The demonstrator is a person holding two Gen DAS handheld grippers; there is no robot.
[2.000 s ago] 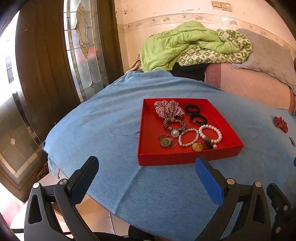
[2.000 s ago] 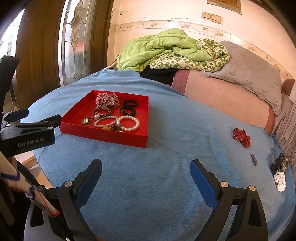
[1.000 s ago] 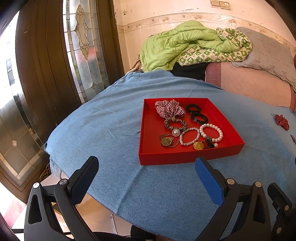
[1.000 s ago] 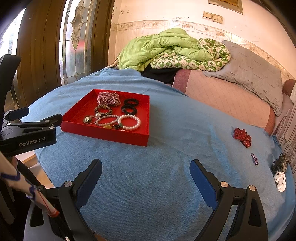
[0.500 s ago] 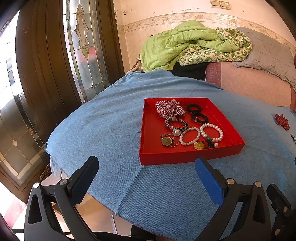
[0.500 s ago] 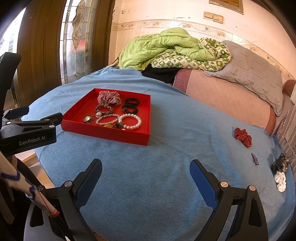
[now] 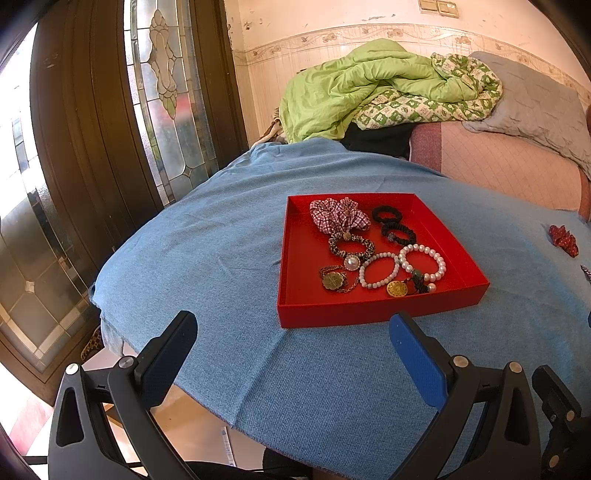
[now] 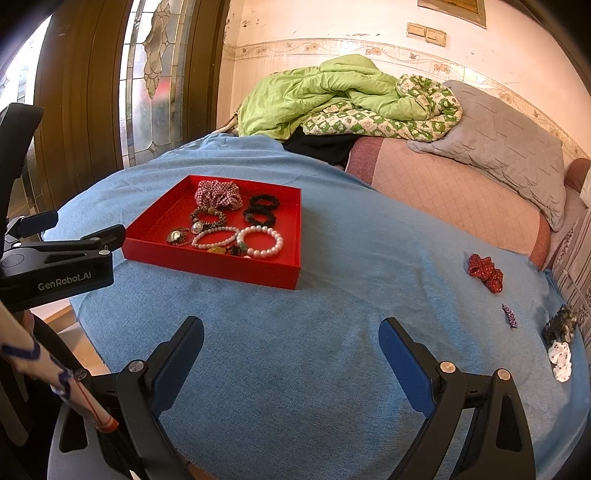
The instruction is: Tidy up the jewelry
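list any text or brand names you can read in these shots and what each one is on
"GenRobot.AI" in white letters on the black side of the left gripper, seen from the right wrist view.
The framed item high on the wall is cut off by the picture edge; no text can be read on it.
No readable text on the red tray or the jewelry in it.

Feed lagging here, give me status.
Left gripper and right gripper open, empty. Red square tray holds bracelets; red fabric scrunchie loose on blue cloth. Path unobstructed.
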